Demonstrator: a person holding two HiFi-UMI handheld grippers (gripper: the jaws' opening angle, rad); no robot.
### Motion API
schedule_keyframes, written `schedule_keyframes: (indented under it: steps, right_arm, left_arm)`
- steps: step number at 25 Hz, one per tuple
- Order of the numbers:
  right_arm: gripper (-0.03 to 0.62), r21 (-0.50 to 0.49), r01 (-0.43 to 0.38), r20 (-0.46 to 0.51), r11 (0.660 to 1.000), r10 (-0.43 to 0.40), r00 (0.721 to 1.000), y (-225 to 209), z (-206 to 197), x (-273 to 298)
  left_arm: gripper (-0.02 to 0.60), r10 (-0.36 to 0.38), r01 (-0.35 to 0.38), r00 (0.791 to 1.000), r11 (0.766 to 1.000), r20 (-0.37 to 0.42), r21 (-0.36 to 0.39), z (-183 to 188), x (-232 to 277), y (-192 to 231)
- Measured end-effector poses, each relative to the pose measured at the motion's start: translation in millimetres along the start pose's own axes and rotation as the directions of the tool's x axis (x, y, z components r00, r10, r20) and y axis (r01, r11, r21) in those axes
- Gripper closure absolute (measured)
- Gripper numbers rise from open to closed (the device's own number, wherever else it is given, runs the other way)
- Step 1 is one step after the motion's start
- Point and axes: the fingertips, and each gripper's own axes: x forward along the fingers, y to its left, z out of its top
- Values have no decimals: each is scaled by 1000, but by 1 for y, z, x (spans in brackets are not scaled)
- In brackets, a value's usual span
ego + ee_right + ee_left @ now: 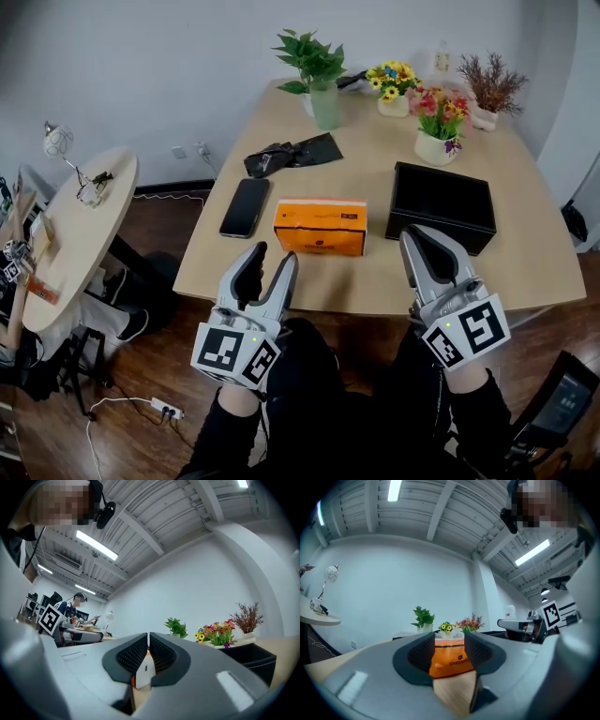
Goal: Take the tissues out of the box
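An orange tissue box (320, 226) lies flat on the wooden table (375, 281), near its front edge, and no tissue shows from its top. My left gripper (274, 255) hovers at the table's front edge, just left of and nearer than the box, its jaws open and empty. In the left gripper view the box (451, 660) sits straight ahead between the open fingers (417, 656). My right gripper (413, 234) is to the right of the box, shut with nothing between its jaws. In the right gripper view an orange sliver of the box (133, 681) shows below the closed jaws.
A black phone (245, 207) lies left of the box and a black tray (441, 204) right of it. Farther back are a dark pouch (292, 152), a green potted plant (324, 98) and flower pots (439, 131). A round side table (80, 234) stands at left.
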Motion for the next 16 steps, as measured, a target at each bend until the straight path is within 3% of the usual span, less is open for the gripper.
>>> schedule_keyframes:
  steps: [16]
  right_arm:
    - [582, -23, 8, 3, 1000, -8, 1000, -2, 4, -3]
  left_arm:
    - [402, -56, 56, 998, 998, 12, 35, 7, 10, -23]
